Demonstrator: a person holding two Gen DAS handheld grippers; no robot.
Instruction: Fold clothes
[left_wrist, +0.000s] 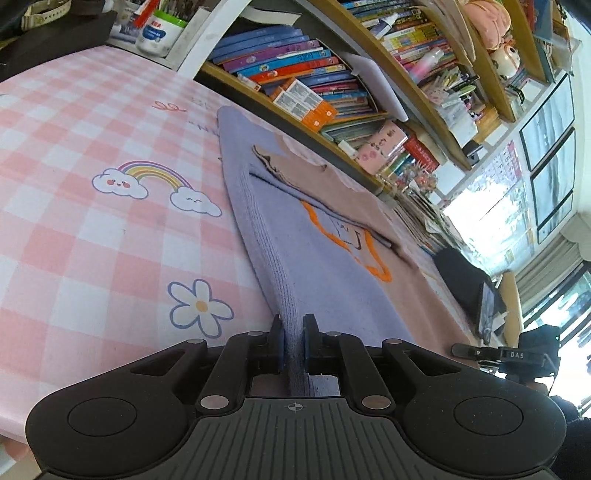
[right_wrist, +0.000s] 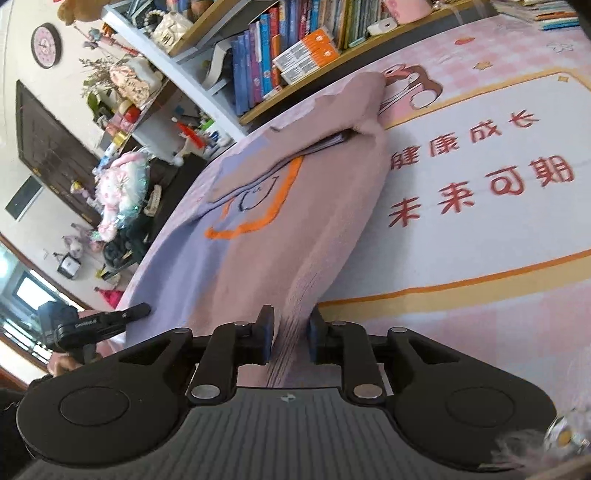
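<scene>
Your left claw (left_wrist: 293, 341) is pinched narrow on the ribbed lavender hem of the sweater (left_wrist: 325, 266), the knit running up between the blue pads. Your right claw (right_wrist: 291, 338) stands a little wider, with the pinkish ribbed edge of the same sweater between its pads; whether those pads truly press it is hard to tell, though the cloth rises into them.

The sweater lies on the pink checked tabletop (left_wrist: 92, 229), stretching away from both claws toward the bookshelf (left_wrist: 314, 85) at the upper part of each frame. Its long axis runs from the hem you hold up to the far end, where the sleeves look already folded in across the orange outline on the front. So the garment lies dead ahead of both claws, each at one hem corner, neither clearly nearer the far end. The next move likely calls for carrying the hem forward over the body, both claws level together.

On the shelves, books stand and lie packed; a white jar (left_wrist: 159, 31) sits at the upper left.
</scene>
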